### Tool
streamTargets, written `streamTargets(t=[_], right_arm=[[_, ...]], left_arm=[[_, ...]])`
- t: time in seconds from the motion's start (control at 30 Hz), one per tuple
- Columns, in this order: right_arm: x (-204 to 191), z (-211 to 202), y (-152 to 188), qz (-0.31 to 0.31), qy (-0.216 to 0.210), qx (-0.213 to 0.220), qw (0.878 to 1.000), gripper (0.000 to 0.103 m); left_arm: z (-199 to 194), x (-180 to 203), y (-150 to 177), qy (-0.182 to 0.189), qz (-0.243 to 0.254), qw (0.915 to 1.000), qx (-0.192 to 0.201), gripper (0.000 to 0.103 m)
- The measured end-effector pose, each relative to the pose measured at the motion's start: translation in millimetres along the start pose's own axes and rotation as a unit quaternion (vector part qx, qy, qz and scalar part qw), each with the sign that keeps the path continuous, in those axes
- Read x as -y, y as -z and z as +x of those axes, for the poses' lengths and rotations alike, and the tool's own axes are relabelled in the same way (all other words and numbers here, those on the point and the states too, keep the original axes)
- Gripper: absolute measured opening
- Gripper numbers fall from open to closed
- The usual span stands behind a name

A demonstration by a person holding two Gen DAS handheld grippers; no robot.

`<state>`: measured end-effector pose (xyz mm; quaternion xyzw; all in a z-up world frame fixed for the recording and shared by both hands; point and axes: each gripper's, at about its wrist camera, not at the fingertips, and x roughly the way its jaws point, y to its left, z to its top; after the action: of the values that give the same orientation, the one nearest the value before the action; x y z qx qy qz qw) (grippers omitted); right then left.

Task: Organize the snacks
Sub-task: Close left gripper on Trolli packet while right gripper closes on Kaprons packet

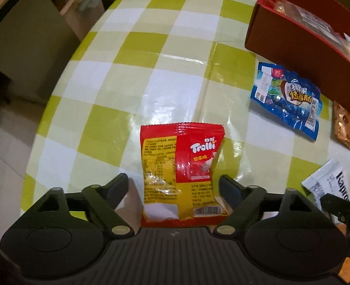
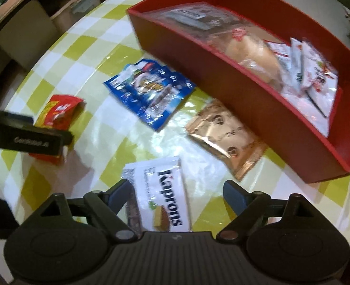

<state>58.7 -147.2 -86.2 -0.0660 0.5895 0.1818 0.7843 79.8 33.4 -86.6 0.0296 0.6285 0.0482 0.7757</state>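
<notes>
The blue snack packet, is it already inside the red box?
No, the blue snack packet lies flat on the checked tablecloth, outside the red box and beside its near wall.

A glossy green-and-white checked tablecloth [image 1: 137,54] — glare across it; a grey chair [image 1: 30,45] stands beside.

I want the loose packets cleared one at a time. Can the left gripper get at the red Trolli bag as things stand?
Probably yes. The left gripper is open, one finger on each side of the red Trolli bag, which lies flat on the checked table with nothing on it.
</notes>
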Motion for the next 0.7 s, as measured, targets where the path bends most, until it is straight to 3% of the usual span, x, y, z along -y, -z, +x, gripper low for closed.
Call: streamTargets(t=[0.2,0.33,0.63,0.7], right_arm=[[-25.5,20.0,3.5,-0.061,0.033,-0.018,0.997,0.103],[-27.2,24.6,-1.0,-0.049,0.044,-0.019,0.998,0.103],[-24.7,21.7,13.7,-0.037,0.046,0.045,0.997,0.103],[-25.4,21.8,11.5,-0.037,0.047,0.042,0.997,0.103]], left_arm=[[6.0,-8.2,1.6,0.001,-0.001,1.0,0.0,0.103],[9.1,-16.5,1.6,0.018,-0.018,0.9997,-0.007,0.103],[10.7,-19.7,10.0,0.024,-0.026,0.9993,0.01,0.103],[12.5,-22.9,10.0,0.033,-0.032,0.9989,0.01,0.103]])
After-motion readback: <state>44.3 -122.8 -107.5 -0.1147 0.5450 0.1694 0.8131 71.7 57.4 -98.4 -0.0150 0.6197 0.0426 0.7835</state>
